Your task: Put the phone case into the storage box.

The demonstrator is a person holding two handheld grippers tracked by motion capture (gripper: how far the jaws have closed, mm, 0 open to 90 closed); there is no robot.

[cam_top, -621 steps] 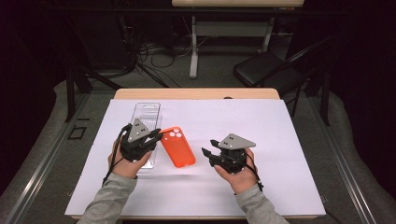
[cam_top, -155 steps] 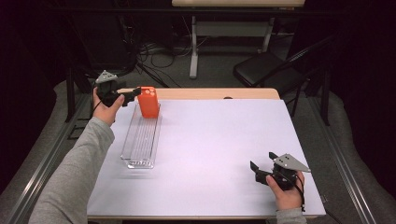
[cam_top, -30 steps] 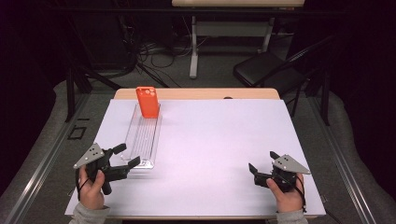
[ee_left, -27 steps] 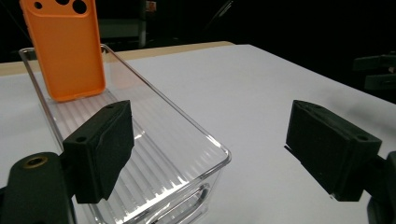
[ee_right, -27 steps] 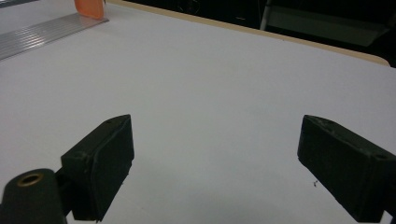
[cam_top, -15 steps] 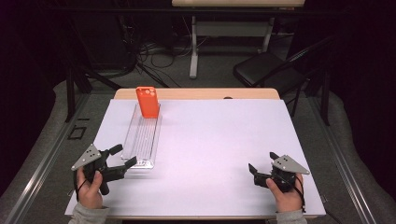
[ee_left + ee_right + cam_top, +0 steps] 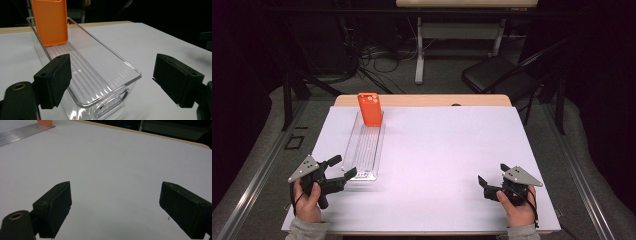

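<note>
I am holding my left gripper just at the near end of the long clear plastic ribbed tray, its jaws spread wide and holding nothing. In the left gripper view the tray's near short wall is sitting between the two jaws, with one jaw lying over the tray's left long rim and the other standing well off its right side, apart from the plastic. Whether the left jaw is touching the rim, I cannot tell.

The flat orange rectangular phone case is standing at the tray's far end, leaning against the far wall, with its lower edge down inside the tray. Between the case and the near wall, the tray's ribbed floor is lying bare.

I am keeping my right gripper well away to the right of the tray, near the front edge of the white table cover, its jaws also wide apart and gripping nothing. In the right gripper view only plain white surface is lying between the jaws, with the tray's ribbed side far off at the upper left.

To the right of the tray the white cover is running open all the way across. Beyond the tray's far end a strip of the pale wooden tabletop is showing, and past that a dark floor with cables, a black folding chair and a white table leg.
</note>
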